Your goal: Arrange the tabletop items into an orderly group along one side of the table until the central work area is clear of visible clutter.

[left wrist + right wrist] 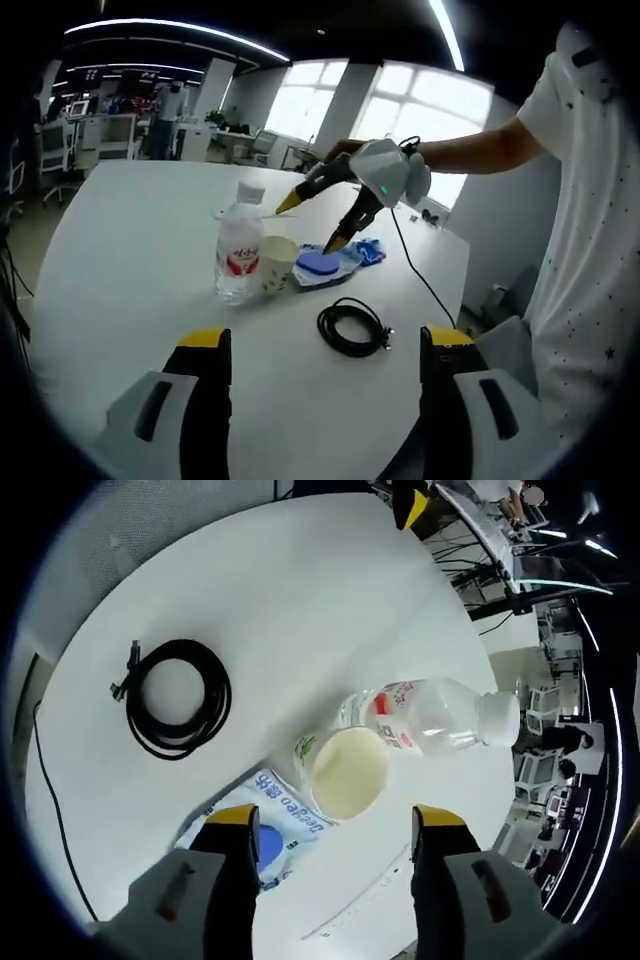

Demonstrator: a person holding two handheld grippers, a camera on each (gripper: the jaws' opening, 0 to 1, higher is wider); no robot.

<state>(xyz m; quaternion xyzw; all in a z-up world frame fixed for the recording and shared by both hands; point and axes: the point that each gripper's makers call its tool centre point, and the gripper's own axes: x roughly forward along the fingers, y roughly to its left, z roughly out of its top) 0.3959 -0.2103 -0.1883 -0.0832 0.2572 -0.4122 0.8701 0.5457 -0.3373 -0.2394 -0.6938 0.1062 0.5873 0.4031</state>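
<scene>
On the white table (130, 250) stand a clear water bottle (239, 257) with a red label and white cap, a paper cup (278, 263) beside it, and a blue and white packet (326, 264) behind the cup. A coiled black cable (351, 327) lies nearer me. My left gripper (320, 350) is open low over the near table edge, holding nothing. My right gripper (312, 218) hovers open above the cup and packet. From above, the right gripper (330, 825) straddles the cup (346, 771), with the bottle (425, 715), packet (262, 830) and cable (177, 696) below.
A thin black cord (415, 268) trails off the table's right edge, also seen as a cord (50, 800). A person in a white dotted shirt (585, 220) stands at the right. Desks, chairs and windows fill the room behind. The left half of the table is bare.
</scene>
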